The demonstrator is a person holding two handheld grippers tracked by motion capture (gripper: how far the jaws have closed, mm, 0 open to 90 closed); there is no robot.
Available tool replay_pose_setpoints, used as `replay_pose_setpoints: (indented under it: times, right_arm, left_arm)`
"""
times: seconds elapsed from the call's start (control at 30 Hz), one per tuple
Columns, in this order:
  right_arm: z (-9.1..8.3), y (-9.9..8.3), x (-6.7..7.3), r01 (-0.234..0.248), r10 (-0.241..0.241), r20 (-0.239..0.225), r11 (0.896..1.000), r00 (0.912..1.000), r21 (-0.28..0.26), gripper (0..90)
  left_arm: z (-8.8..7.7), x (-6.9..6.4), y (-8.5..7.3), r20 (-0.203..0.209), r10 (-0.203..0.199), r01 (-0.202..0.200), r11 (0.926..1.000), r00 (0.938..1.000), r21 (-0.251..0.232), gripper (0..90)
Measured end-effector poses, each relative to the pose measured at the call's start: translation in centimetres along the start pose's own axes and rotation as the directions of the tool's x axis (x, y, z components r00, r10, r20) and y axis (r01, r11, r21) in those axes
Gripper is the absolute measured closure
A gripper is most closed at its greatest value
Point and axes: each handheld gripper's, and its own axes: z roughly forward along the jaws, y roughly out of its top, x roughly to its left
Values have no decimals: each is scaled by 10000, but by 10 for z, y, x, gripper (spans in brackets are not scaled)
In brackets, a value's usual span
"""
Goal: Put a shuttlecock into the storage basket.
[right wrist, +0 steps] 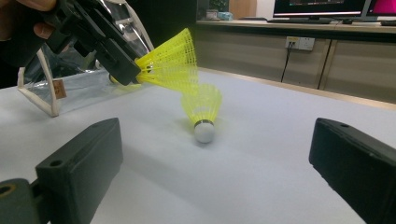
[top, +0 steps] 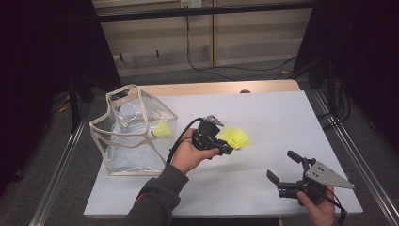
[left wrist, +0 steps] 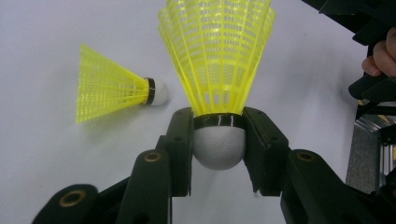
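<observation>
A clear pouch (top: 134,129) holding one shuttlecock lies left of the left hand-held gripper (top: 225,147), which pinches a yellow shuttlecock (left wrist: 218,70) by its cork; a second shuttlecock (left wrist: 116,91) lies just beyond on the desk (top: 263,117). The right hand-held gripper (top: 281,168) is spread, empty.

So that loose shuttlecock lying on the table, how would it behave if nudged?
The loose shuttlecock looks very light: thin yellow mesh skirt, small cork. A nudge would probably skid or swing it around its rounded white cork rather than roll it straight, given the cone shape. The skirt likely flexes if pinched, so the cork seems the safer grip.
</observation>
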Motion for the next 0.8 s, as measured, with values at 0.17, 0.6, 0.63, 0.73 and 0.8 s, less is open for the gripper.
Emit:
replay_pose_setpoints:
  times: [0.17,0.6,0.63,0.73,0.8]
  right_arm:
    - [0,0,0,0,0,-4,10000,10000,4,26]
    - [0,0,0,54,-54,-25,10000,10000,-8,26]
    - [0,0,1,59,-59,-30,10000,10000,-13,26]
    - [0,0,0,81,-81,-29,10000,10000,-10,26]
    - [0,0,0,71,-71,-30,10000,10000,-12,26]
  left_arm:
    - [-5,1,0,-150,-61,62,10000,9999,76,648]
    - [-20,4,1,-253,-141,143,9999,9996,48,648]
    - [-21,4,1,-263,-174,175,9998,9995,53,648]
    - [-23,5,1,-373,-126,131,9998,9992,138,648]
    - [-25,5,2,-441,-90,99,9998,9990,191,648]
